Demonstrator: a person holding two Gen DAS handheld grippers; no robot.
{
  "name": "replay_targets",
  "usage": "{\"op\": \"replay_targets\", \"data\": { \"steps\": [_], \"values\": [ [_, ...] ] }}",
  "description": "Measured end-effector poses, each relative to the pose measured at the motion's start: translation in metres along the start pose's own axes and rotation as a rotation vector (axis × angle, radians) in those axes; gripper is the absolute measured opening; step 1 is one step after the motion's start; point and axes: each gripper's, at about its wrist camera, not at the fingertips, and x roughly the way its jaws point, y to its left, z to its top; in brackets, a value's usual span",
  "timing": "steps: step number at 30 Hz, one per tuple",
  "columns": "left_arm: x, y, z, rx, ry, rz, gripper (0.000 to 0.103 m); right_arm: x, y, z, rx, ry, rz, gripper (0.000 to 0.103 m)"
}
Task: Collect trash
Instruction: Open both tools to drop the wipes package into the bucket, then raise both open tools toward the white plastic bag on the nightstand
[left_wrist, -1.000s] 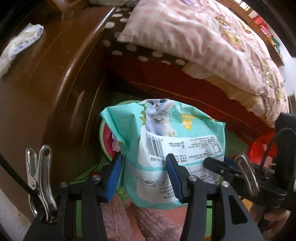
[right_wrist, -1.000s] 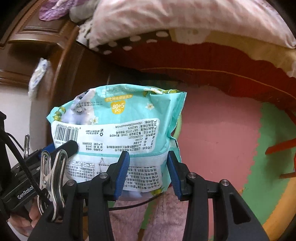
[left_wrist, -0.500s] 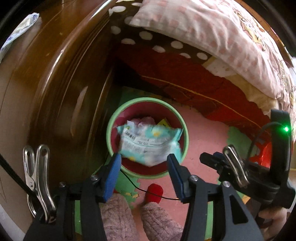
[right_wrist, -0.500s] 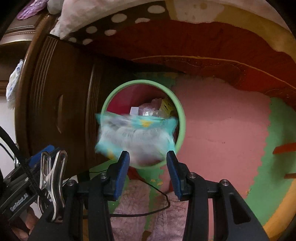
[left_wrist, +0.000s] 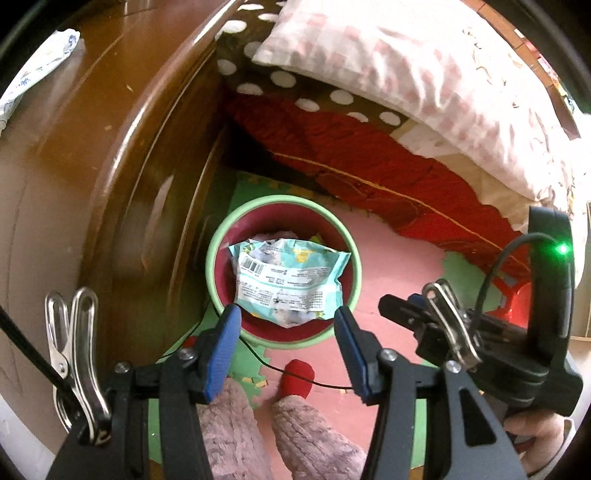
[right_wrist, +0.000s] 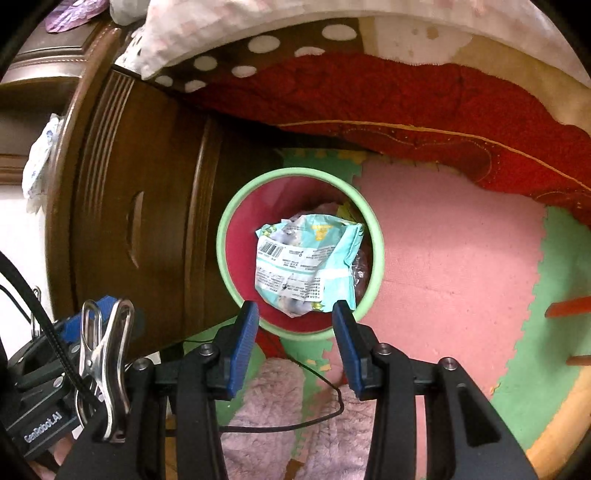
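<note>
A crumpled teal and white wet-wipe packet (left_wrist: 288, 282) (right_wrist: 308, 267) lies inside a round bin (left_wrist: 218, 236) (right_wrist: 225, 229) with a green rim and red inner wall, on top of other wrappers. The bin stands on the floor mat between a wooden cabinet and the bed. My left gripper (left_wrist: 286, 334) hangs above the bin's near edge, pointing down, open with nothing between its blue pads. My right gripper (right_wrist: 295, 332) also hovers over the near rim, open and empty. In the left wrist view the right gripper's body (left_wrist: 491, 332) shows at the right.
A dark wooden cabinet (left_wrist: 92, 166) (right_wrist: 147, 221) rises left of the bin, with a white wrapper (left_wrist: 37, 70) on top. The bed with red skirt (left_wrist: 369, 162) (right_wrist: 406, 107) and pink quilt lies behind. Pink and green foam mats (right_wrist: 443, 258) cover the floor; fuzzy pink slippers (left_wrist: 306, 432) show below.
A second ago both grippers held the packet above the bin. It was let go, fell, and now rests inside the bin. Both grippers are empty.
</note>
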Motion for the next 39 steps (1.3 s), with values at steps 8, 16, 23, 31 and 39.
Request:
{"op": "replay_targets", "data": {
  "steps": [8,16,23,31,39],
  "values": [
    [-0.042,0.001,-0.005,-0.013,-0.03,-0.043,0.055,-0.033,0.019,-0.013,-0.019,-0.024,0.014,0.044],
    [-0.097,0.022,-0.005,-0.021,-0.085,-0.045,0.055,-0.071,0.053,-0.02,-0.045,-0.071,0.043,0.044],
    [-0.132,0.053,-0.004,-0.077,-0.119,-0.052,0.055,-0.099,0.096,-0.022,-0.09,-0.105,0.062,0.044],
    [-0.172,0.102,-0.004,-0.153,-0.151,-0.058,0.055,-0.131,0.148,-0.02,-0.142,-0.145,0.081,0.044],
    [-0.216,0.158,0.006,-0.177,-0.203,-0.068,0.055,-0.169,0.202,-0.017,-0.2,-0.201,0.103,0.044]
  ]
}}
